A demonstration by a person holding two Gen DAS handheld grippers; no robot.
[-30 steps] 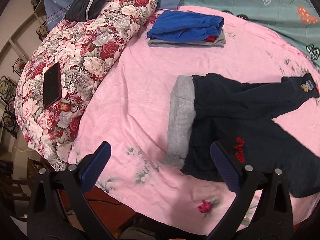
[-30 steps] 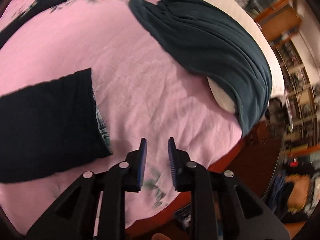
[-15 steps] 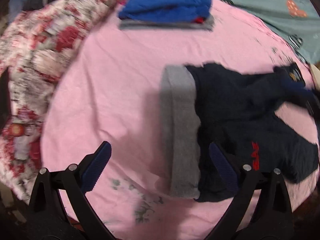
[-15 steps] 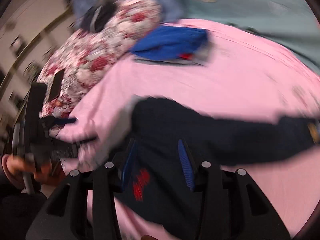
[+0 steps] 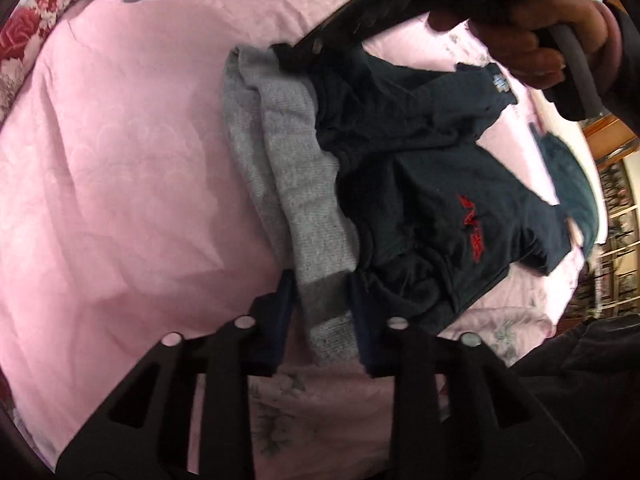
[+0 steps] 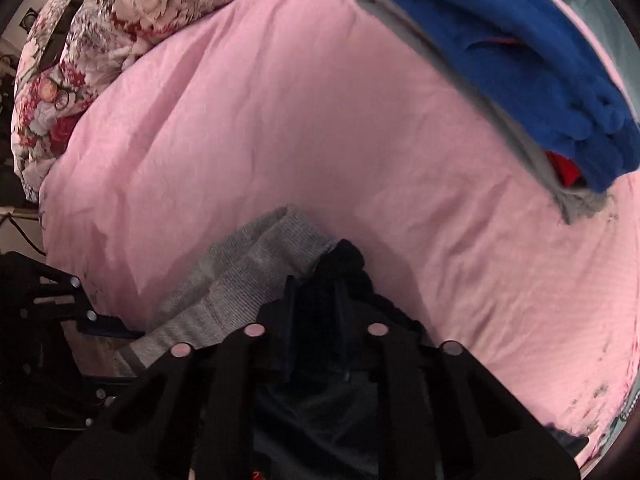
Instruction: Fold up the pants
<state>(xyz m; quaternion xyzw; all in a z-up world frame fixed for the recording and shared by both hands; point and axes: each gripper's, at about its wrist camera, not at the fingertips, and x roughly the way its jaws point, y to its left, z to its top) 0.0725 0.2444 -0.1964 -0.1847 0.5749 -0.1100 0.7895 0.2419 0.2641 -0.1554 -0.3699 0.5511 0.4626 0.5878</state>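
The pants [image 5: 420, 184] lie on the pink bed [image 5: 120, 168]. The left gripper [image 5: 322, 308] has just closed, pinching the near waistband end; the right gripper [image 6: 314, 320] has just closed, pinching the far end, legs trailing away.

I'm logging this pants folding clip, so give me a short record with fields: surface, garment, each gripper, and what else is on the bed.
surface: pink bedspread
garment: dark pants with grey waistband, spread out, not yet folded
left gripper: jaws just closed, pinching the near end of the waistband
right gripper: jaws just closed, clamped on the dark cloth at the waistband's far end
other items: folded blue and grey stack; floral quilt
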